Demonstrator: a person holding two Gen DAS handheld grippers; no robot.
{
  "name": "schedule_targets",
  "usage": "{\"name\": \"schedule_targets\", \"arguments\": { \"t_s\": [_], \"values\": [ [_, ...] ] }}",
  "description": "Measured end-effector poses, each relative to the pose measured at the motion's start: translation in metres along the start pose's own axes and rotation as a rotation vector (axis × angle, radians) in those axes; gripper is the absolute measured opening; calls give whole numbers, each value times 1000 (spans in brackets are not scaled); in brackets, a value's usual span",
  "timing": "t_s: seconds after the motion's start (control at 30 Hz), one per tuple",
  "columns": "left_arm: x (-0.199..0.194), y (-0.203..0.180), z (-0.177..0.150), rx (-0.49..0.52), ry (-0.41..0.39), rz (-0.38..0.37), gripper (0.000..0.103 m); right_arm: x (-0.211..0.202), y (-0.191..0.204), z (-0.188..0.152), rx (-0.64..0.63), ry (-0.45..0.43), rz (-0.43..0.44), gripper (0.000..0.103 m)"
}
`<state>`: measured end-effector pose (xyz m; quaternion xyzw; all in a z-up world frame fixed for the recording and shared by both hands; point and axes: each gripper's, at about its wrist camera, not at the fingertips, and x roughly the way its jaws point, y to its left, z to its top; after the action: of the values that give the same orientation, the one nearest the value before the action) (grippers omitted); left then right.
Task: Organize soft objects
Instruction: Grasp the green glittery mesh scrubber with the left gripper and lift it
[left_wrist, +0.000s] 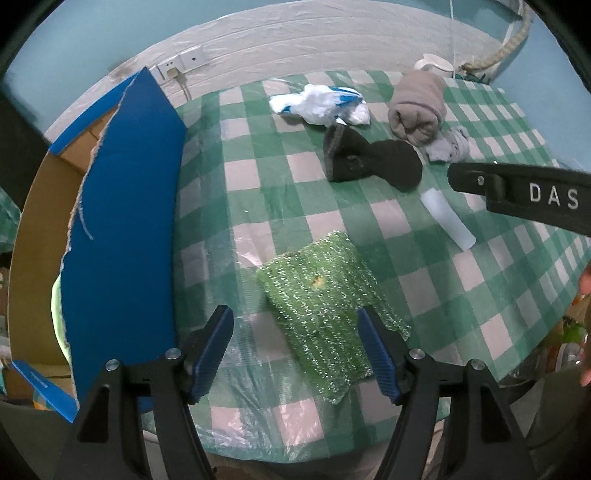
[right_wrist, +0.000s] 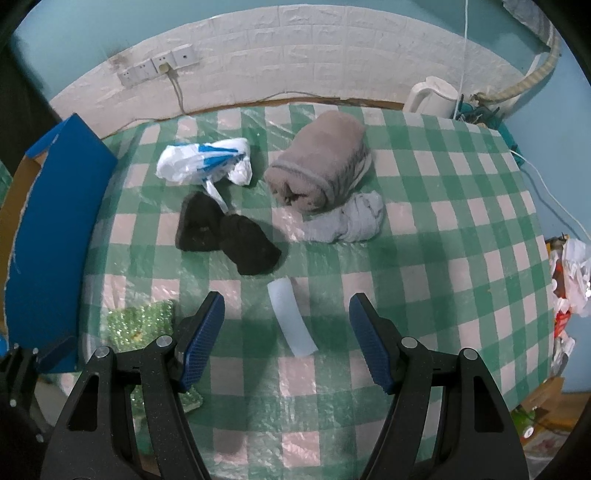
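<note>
Soft items lie on a green checked table. A green bubble-wrap sheet lies just ahead of my open, empty left gripper; the right finger overlaps its edge. It also shows in the right wrist view. A black sock pair, a white and blue plastic bag, a rolled grey-brown towel and a grey cloth lie farther back. A white foam strip lies between the fingers of my open right gripper.
A blue cardboard box with open flaps stands at the table's left edge. A white kettle and cables sit at the back right. Wall sockets are behind. Clutter lies off the table's right side. The right gripper's arm crosses the left wrist view.
</note>
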<state>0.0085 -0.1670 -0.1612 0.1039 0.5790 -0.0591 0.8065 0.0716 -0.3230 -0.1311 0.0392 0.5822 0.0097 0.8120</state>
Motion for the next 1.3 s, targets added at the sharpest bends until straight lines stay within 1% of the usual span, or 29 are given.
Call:
{"name": "schedule_targets", "arguments": {
  "t_s": [0.1, 0.27, 0.4, 0.63, 1.03, 1.07, 1.1, 1.23, 1.27, 1.3],
  "values": [
    [5, -6, -2, 22, 2, 16, 72, 1, -1, -1, 7, 5, 0, 71],
    [14, -12, -5, 38, 24, 17, 72, 0, -1, -1, 5, 2, 2, 71],
    [21, -18, -5, 58, 29, 38, 72, 0, 0, -1, 5, 4, 3, 71],
    [36, -17, -3, 43, 59, 34, 74, 1, -2, -1, 11, 8, 2, 71],
    [39, -26, -1, 65, 4, 49, 74, 5, -8, -2, 23, 22, -2, 71],
    [40, -25, 0, 62, 2, 48, 73, 5, -9, -2, 25, 23, -2, 71],
    [40, -26, 2, 60, -1, 49, 70, 7, -10, -2, 27, 26, -1, 71],
    [41, -25, 8, 58, -25, 44, 53, 13, -11, -4, 26, 38, -1, 71],
    [39, -26, 8, 56, -30, 41, 50, 15, -11, -4, 25, 40, -1, 71],
    [39, -26, 9, 55, -34, 34, 43, 18, -11, -4, 21, 46, -1, 71]
  ]
}}
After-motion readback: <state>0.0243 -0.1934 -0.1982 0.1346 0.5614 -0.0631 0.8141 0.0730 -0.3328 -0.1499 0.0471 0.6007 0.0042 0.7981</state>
